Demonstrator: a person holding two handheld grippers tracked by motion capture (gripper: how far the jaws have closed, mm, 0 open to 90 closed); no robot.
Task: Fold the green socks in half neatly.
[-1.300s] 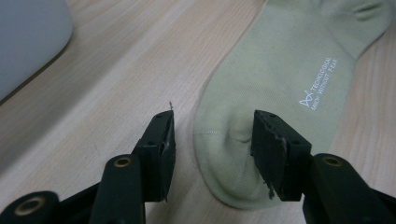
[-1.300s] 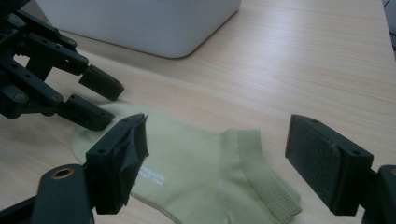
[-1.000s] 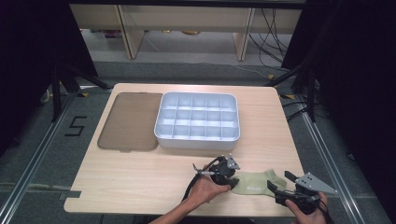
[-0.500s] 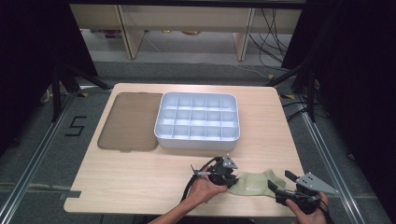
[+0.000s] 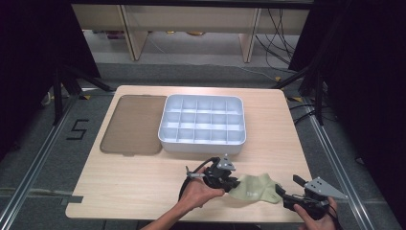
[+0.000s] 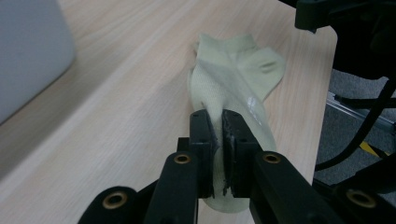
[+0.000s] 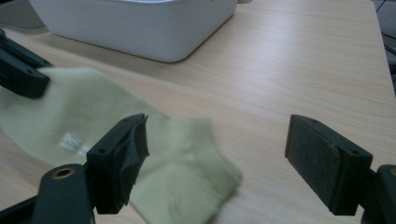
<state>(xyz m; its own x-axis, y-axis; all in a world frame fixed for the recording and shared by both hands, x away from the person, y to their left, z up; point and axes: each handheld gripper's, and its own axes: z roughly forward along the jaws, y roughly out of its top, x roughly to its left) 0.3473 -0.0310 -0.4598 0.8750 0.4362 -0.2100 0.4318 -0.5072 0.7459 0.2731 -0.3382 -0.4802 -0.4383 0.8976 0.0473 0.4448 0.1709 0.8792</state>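
- High view: the pale green sock lies at the lower middle of the frame, on the near edge of the table, between the two grippers and below the white divided tray. The brown lid lies flat to the tray's left.
- The left gripper has just been closing, and its jaws are pinched on a fold at one end of the sock, with fabric between the pads. The bite looks thin and close to the cloth's edge, so a quick lift or tug could pull the fold free.
- The right gripper stands wide open over the sock's other end, holding nothing. One pad sits above the fabric, the other over bare wood. If it closes where it is, it may catch only a corner or miss altogether.
- The sock lies close to the table's near edge. Should the left gripper lose it mid-lift, it could slide off onto the floor.
- If both grippers pull apart once gripped, the stretch could drag the cloth out of the weaker hold.
- The tray stands near, so a wide swing could knock its wall.
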